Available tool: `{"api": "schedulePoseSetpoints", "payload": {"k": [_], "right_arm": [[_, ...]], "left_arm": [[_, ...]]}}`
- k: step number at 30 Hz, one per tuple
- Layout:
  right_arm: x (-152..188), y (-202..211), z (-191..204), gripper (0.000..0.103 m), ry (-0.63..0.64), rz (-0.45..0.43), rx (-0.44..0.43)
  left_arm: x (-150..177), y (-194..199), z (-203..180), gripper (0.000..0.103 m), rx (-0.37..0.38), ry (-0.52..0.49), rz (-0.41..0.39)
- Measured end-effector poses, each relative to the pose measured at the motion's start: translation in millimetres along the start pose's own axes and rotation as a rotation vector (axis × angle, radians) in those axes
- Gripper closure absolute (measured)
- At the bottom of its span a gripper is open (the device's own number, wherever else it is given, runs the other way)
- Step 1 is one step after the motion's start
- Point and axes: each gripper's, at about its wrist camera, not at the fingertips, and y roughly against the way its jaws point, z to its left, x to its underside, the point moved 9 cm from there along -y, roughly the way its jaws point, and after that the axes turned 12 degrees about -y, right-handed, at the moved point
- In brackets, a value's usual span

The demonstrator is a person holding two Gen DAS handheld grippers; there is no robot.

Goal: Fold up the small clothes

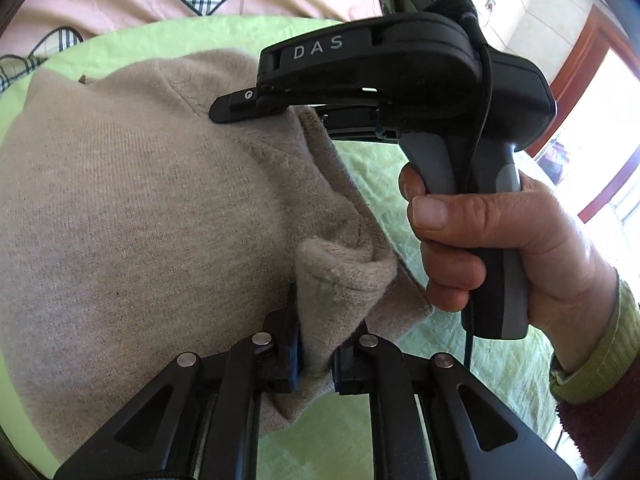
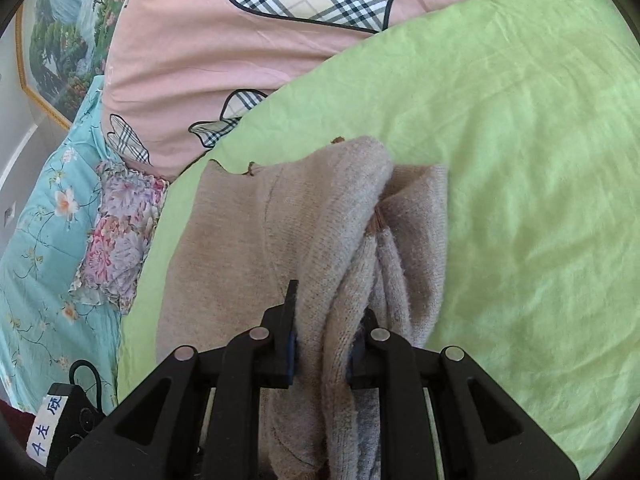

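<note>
Both grippers' jaws clamped on cloth

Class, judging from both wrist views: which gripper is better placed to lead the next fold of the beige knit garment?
Neither clearly: left gripper and right gripper both pinch the beige garment along one edge, so they probably move together.

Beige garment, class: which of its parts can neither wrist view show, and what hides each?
- Beige garment: left wrist view, its near end is cut off by the frame edge, so its type is unclear.
- Pinched fabric: hidden between the left gripper and right gripper fingers.
- Underside: hidden against the green sheet.
</note>
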Motion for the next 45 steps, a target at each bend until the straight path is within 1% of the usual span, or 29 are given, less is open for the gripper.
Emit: {"api": "schedulePoseSetpoints", "payload": {"k": [1, 4, 5, 6, 7, 9, 10, 11, 13, 14, 15, 17, 20, 21, 24, 26, 27, 28, 29, 30, 31, 32, 33, 34, 36, 39, 41, 43, 45], "right_arm": [[-0.8, 2.3, -2.6, 0.071, 0.011, -0.018, 0.037], [-2.8, 16.1, -9.7, 0.064, 0.003, -0.063, 0.077], [-2.7, 20.6, -13.8, 0.06, -0.009, -0.077, 0.099], [-2.5, 26.8, -20.9, 0.045, -0.031, -0.089, 0.135], [-1.1, 31.9, -25.0, 0.034, -0.058, -0.094, 0.142], [3.2, 39.3, -26.1, 0.024, -0.111, -0.096, 0.088], [7.7, 43.2, -25.2, 0.02, -0.141, -0.088, 0.036], [11.8, 44.6, -23.7, 0.018, -0.153, -0.08, 0.013], [20.1, 44.1, -21.9, 0.016, -0.159, -0.058, -0.005], [23.9, 42.0, -20.7, 0.016, -0.158, -0.046, -0.008], [27.2, 39.7, -20.2, 0.016, -0.156, -0.036, -0.01], [31.3, 31.6, -20.7, 0.016, -0.156, -0.017, -0.004], [32.2, 23.0, -18.9, 0.016, -0.138, -0.015, 0.012], [32.3, 21.5, -17.3, 0.016, -0.132, -0.016, 0.014], [33.7, 16.7, -13.3, 0.016, -0.119, -0.013, 0.029], [35.7, 12.6, -10.1, 0.016, -0.096, -0.004, 0.037], [37.4, 8.6, -8.2, 0.019, -0.083, 0.007, 0.037], [39.7, 4.6, -7.3, 0.026, -0.078, 0.024, 0.034], [42.2, 0.1, -6.6, 0.031, -0.079, 0.04, 0.025], [43.9, -3.4, -5.8, 0.046, -0.088, 0.05, 0.008], [45.9, -6.3, -6.1, 0.054, -0.106, 0.057, -0.003], [46.8, -5.6, -5.2, 0.055, -0.113, 0.047, 0.0], [47.9, -2.6, -2.3, 0.06, -0.109, 0.033, 0.003], [49.2, 1.8, 2.9, 0.063, -0.11, 0.018, 0.001], [54.0, 10.2, 19.0, 0.065, -0.108, -0.008, -0.019], [74.8, 19.3, 54.3, 0.066, -0.07, -0.018, -0.066], [98.0, 20.3, 81.2, 0.066, -0.044, -0.01, -0.126], [122.9, 16.5, 103.2, 0.066, -0.02, 0.007, -0.183], [150.3, 6.6, 122.5, 0.066, 0.023, 0.033, -0.211]], "left_arm": [[0.0, 3.2, -0.1, 0.089, 0.015, 0.001, 0.01], [3.6, 23.3, -0.7, 0.077, 0.068, 0.002, 0.027], [5.7, 31.1, 1.3, 0.07, 0.074, 0.012, 0.027], [7.6, 42.1, 4.8, 0.061, 0.08, 0.024, 0.017], [9.9, 57.8, 13.0, 0.056, 0.066, 0.045, -0.004], [12.7, 80.9, 30.6, 0.034, 0.019, 0.079, -0.037], [13.9, 94.0, 44.0, 0.032, -0.014, 0.103, -0.057], [14.8, 104.7, 57.1, 0.03, -0.045, 0.127, -0.074], [15.1, 121.8, 88.1, 0.025, -0.109, 0.185, -0.099], [15.2, 125.9, 99.2, 0.021, -0.123, 0.208, -0.108], [15.6, 127.2, 112.4, 0.02, -0.131, 0.237, -0.119], [19.0, 116.1, 140.6, 0.02, -0.129, 0.306, -0.095], [20.4, 96.5, 165.1, 0.02, -0.073, 0.404, -0.067], [24.4, 85.4, 169.4, 0.019, -0.05, 0.422, -0.059], [29.5, 62.2, 176.0, 0.018, 0.04, 0.481, -0.078], [30.2, 53.9, 178.4, 0.018, 0.061, 0.489, -0.097], [30.3, 51.5, 177.3, 0.022, 0.065, 0.484, -0.109], [32.0, 48.3, 174.9, 0.027, 0.075, 0.47, -0.12], [30.8, 48.5, 170.8, 0.039, 0.089, 0.46, -0.128], [30.7, 47.5, 168.6, 0.042, 0.086, 0.451, -0.136], [28.6, 48.2, 166.9, 0.045, 0.078, 0.442, -0.144], [27.9, 51.7, 164.3, 0.052, 0.072, 0.426, -0.153], [26.9, 59.8, 160.6, 0.057, 0.057, 0.402, -0.165], [24.9, 66.2, 157.7, 0.058, 0.044, 0.384, -0.171], [25.8, 85.0, 153.2, 0.06, 0.012, 0.357, -0.181], [40.0, 136.5, 151.8, 0.06, -0.009, 0.342, -0.235], [60.1, 171.5, 152.8, 0.06, -0.033, 0.327, -0.247], [90.4, 203.5, 152.9, 0.06, -0.062, 0.324, -0.255], [117.6, 220.2, 151.2, 0.06, -0.084, 0.335, -0.246]]}}
